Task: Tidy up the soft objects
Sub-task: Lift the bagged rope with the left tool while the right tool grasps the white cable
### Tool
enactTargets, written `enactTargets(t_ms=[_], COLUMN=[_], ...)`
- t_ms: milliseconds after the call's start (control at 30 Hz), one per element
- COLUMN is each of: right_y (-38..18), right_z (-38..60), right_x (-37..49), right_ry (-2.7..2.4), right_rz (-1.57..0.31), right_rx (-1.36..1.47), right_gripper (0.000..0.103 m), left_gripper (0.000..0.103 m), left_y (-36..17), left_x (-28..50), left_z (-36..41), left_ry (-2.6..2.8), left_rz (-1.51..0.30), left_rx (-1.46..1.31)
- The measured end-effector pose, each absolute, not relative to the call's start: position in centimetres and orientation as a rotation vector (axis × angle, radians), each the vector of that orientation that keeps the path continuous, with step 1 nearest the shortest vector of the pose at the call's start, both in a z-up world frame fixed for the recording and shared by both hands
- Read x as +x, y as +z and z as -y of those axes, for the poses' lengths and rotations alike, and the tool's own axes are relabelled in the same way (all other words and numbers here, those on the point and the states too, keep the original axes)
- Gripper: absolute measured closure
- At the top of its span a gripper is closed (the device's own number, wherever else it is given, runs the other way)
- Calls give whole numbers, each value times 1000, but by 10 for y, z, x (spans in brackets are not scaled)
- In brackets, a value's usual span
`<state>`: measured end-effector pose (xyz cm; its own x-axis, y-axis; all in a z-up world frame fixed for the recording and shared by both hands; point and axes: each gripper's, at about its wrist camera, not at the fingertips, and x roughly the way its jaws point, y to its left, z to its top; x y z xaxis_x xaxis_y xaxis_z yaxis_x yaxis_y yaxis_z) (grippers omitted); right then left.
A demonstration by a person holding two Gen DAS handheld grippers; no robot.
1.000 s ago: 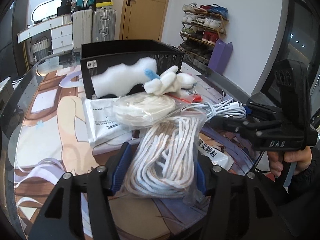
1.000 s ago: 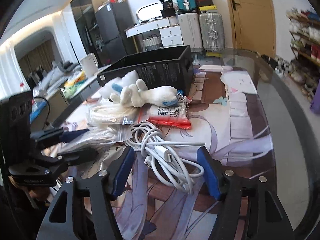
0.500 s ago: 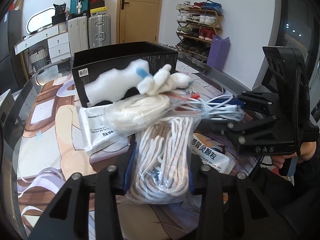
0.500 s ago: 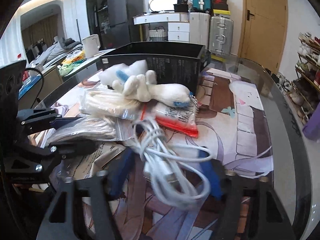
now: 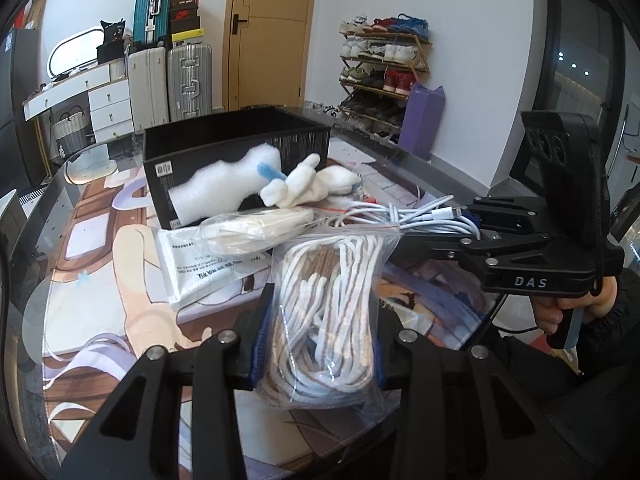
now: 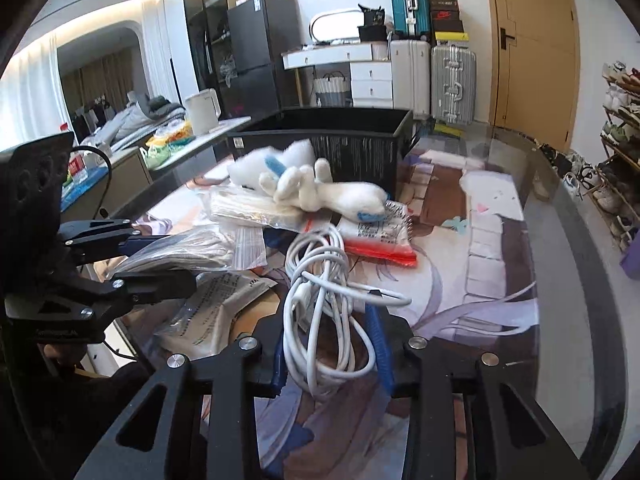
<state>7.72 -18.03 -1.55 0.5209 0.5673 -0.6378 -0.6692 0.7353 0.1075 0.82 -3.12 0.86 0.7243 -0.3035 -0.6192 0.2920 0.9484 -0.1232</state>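
My left gripper (image 5: pixel 318 350) is shut on a clear bag of white rope (image 5: pixel 324 316) and holds it above the table; the bag also shows in the right wrist view (image 6: pixel 188 250). My right gripper (image 6: pixel 332 354) is shut on a coiled white cable (image 6: pixel 320 300), lifted off the table; the cable also shows in the left wrist view (image 5: pixel 416 218). A white plush toy (image 6: pixel 324 192) lies in front of the open black box (image 6: pixel 332 136). A second bag of pale cord (image 5: pixel 256 230) lies beside it.
A white paper packet (image 5: pixel 192 264) and a red-edged zip bag (image 6: pixel 380 240) lie on the printed table mat (image 6: pixel 492 248). The glass table edge (image 6: pixel 580 264) curves at the right. Suitcases, drawers and a shoe rack stand behind.
Both grippers have closed, the left on the rope bag and the right on the white cable, and have lifted them off the table.
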Motion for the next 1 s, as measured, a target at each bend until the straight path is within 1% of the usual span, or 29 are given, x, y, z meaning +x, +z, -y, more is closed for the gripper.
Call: enactTargets(t_ms=[33, 300, 367, 1000], right_y=[-14, 3, 8, 53], right_z=[183, 197, 200, 211], right_x=[76, 67, 65, 51], right_ry=[748, 789, 801, 802], right_rz=[-699, -651, -636, -511], right_rx=[-151, -66, -41, -12], right_gripper=[71, 80, 86, 86], left_gripper=[66, 66, 66, 66], left_y=[11, 23, 26, 56], left_x=[7, 0, -1, 2], left_z=[30, 25, 23, 7], left_ry=[-332, -344, -349, -291], left_rz=[-681, -647, -638, -556], left_rx=[-25, -53, -65, -97])
